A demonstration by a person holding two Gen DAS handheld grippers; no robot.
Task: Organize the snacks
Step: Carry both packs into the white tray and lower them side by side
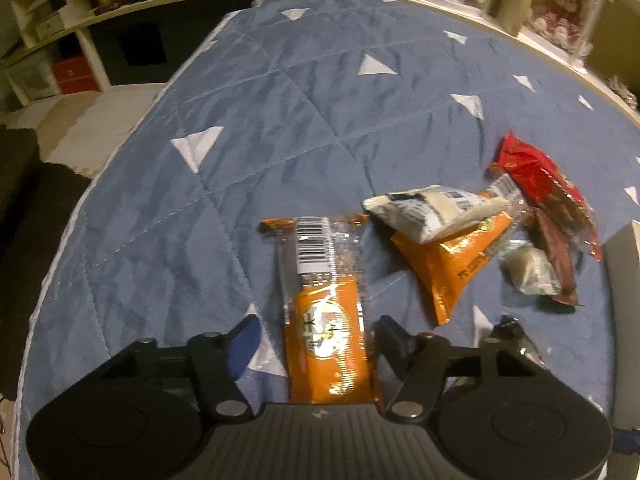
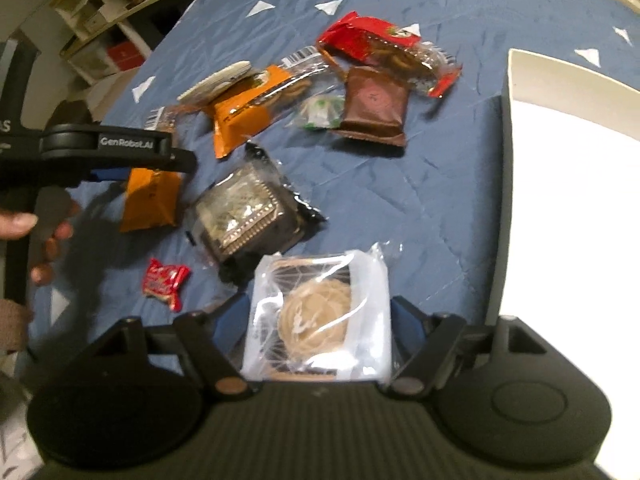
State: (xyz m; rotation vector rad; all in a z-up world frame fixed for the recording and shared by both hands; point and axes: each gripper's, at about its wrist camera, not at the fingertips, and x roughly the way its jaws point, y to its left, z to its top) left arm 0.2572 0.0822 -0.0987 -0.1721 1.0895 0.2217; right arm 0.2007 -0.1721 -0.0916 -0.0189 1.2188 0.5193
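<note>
Jaws astride orange snack packet (image 1: pixel 326 320)

— How does the left gripper (image 1: pixel 316 324) stand?
— It sits at six o'clock in its own view, tilted steeply down. Its jaws are partly apart around an orange packet (image 1: pixel 320 280), and the nine o'clock finger stands clear of it.
— And the hand (image 2: pixel 44 236) holding it?
— From the right wrist it shows at nine o'clock, with bare fingers (image 2: pixel 24 222) curled around the black handle. The gripper reaches toward three o'clock.
— And the right gripper (image 2: pixel 320 302)?
— It also points steeply down, with both pads against the sides of a clear packet (image 2: pixel 320 320).
</note>
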